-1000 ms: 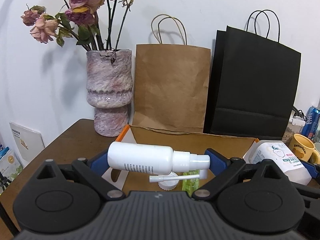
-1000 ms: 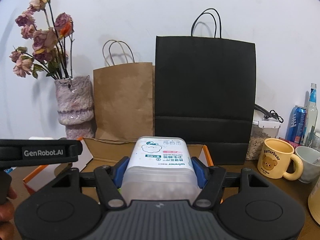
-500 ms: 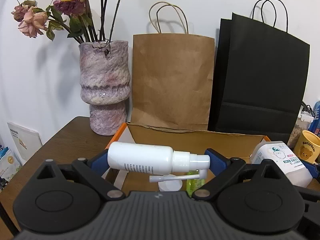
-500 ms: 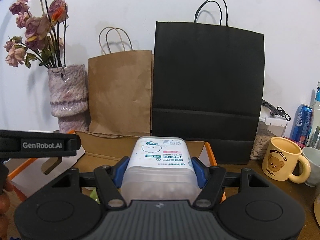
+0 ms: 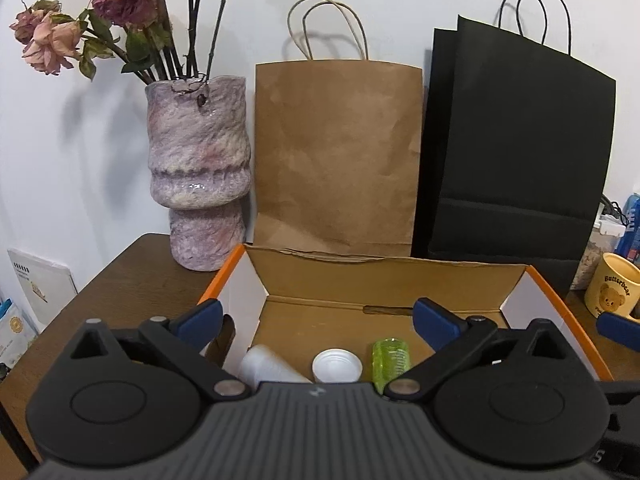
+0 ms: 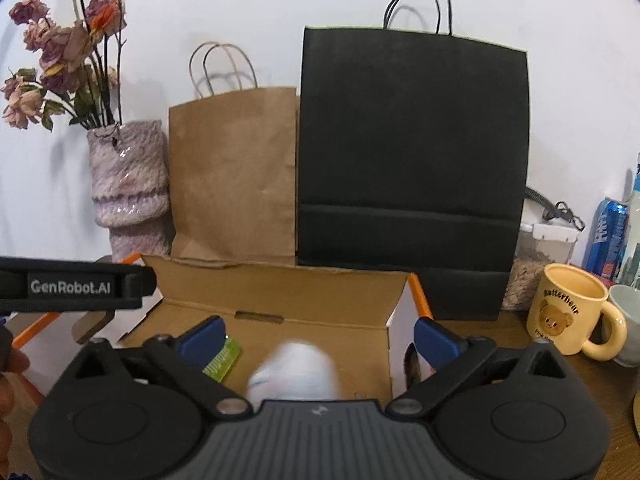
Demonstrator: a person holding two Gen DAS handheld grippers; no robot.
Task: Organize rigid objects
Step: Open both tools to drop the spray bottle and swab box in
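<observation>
Low in both frames, over an open cardboard box (image 5: 384,280): left gripper (image 5: 316,318) and right gripper (image 6: 318,332) opening wide, gripping nothing. Below, inside the box: white spray bottle (image 5: 268,368), white cap (image 5: 337,366), green bottle (image 5: 391,360), plus a blurred white shape (image 6: 294,372), perhaps the container. Behind, against the wall: vase (image 5: 198,168), brown bag (image 5: 338,156), black bag (image 5: 516,152). At right: yellow mug (image 6: 568,316).

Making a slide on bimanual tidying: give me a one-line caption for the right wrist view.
Right hand-held gripper, jaws opening, releases a blurred white container into the cardboard box.
</observation>
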